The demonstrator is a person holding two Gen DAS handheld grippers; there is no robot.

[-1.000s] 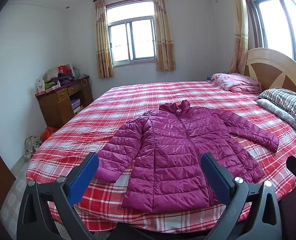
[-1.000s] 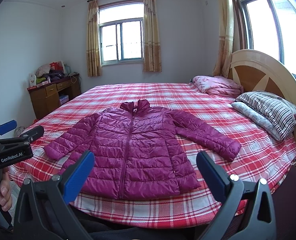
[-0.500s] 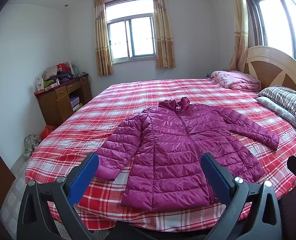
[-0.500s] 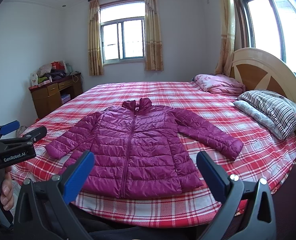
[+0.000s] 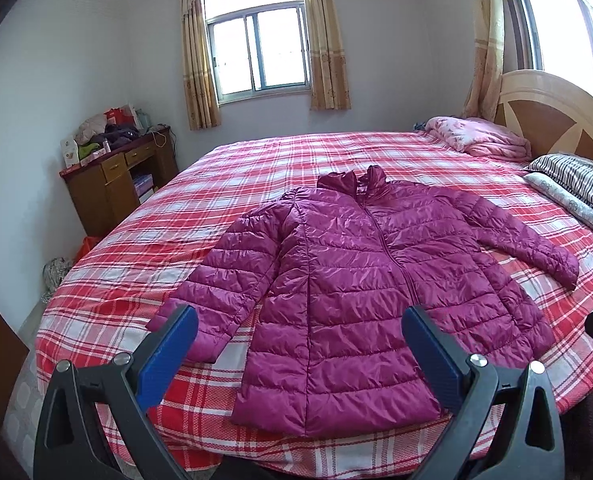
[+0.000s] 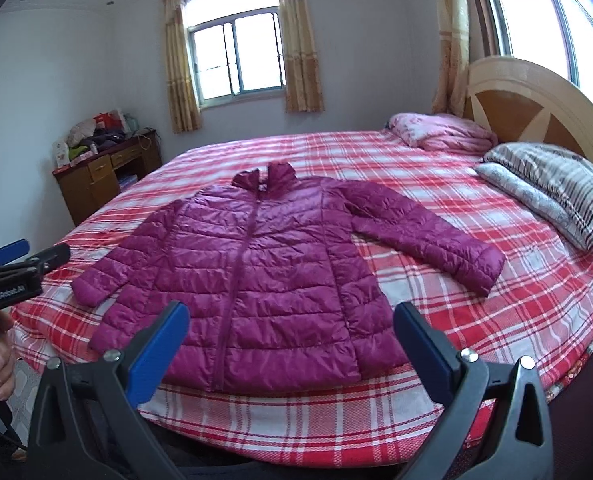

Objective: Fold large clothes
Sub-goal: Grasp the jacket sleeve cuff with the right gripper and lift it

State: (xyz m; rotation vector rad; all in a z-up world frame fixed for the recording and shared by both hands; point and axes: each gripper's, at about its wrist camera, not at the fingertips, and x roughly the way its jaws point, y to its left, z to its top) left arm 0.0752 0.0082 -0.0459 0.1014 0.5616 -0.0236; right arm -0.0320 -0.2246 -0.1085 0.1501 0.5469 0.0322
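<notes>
Magenta quilted puffer jacket (image 5: 360, 288) lies flat, zipped, on the red plaid bed (image 5: 232, 184) (hem partly hidden by pads); left tool (image 5: 296, 354) and right tool (image 6: 290, 346) hover spread, empty.

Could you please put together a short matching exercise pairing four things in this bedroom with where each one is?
Things:
1. purple puffer jacket
2. striped pillow
3. pink blanket
4. wooden desk

Places:
A. folded at the far end of the bed, by the headboard
B. against the wall, left of the bed
C. spread flat, front up, on the plaid bedspread
D. at the bed's right side, on top of a paler pillow

Pairs: 1-C, 2-D, 3-A, 4-B
</notes>
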